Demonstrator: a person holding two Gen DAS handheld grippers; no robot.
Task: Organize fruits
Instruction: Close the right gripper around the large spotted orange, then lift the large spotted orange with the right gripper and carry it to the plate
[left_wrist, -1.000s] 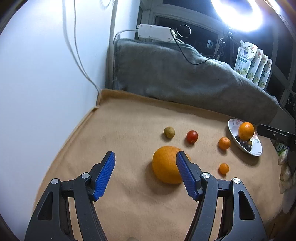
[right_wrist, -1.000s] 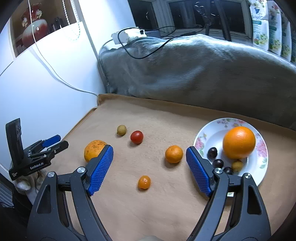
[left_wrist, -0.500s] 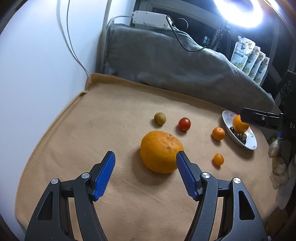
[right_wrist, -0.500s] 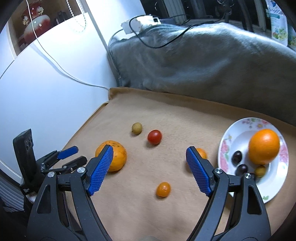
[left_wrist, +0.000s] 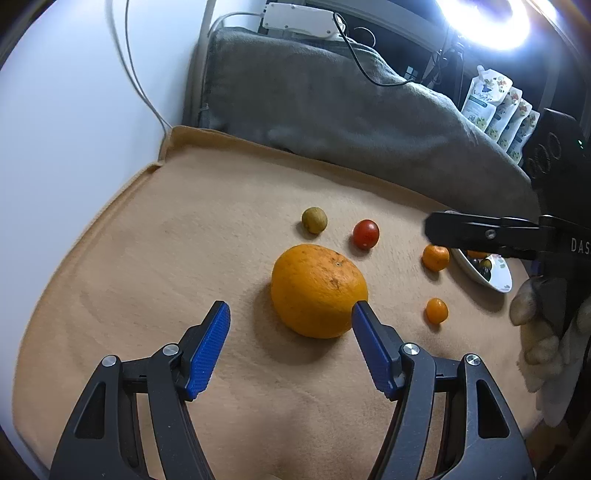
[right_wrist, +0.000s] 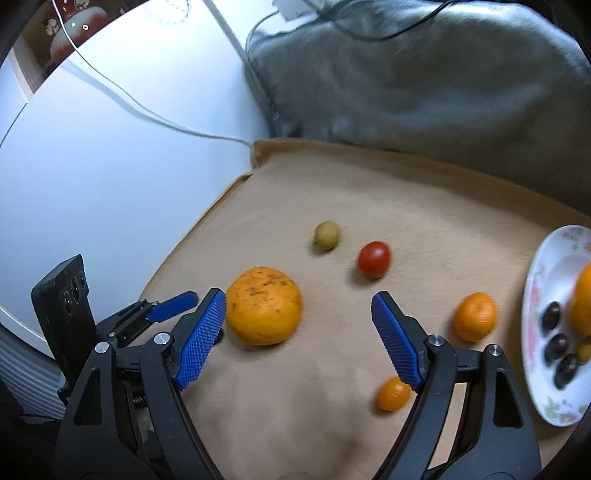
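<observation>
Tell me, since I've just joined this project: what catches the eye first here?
The big orange dominates, lying mid-cloth just ahead of the left gripper, whose jaws stand open. Beyond it lie a red cherry tomato and a small greenish-brown fruit. At the right, a floral plate already holds fruit.

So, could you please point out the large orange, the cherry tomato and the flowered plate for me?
large orange (left_wrist: 317, 291): left wrist view, middle of its peel.
cherry tomato (right_wrist: 373, 259): right wrist view, centre of its red skin.
flowered plate (right_wrist: 532, 306): right wrist view, bare near rim.
</observation>
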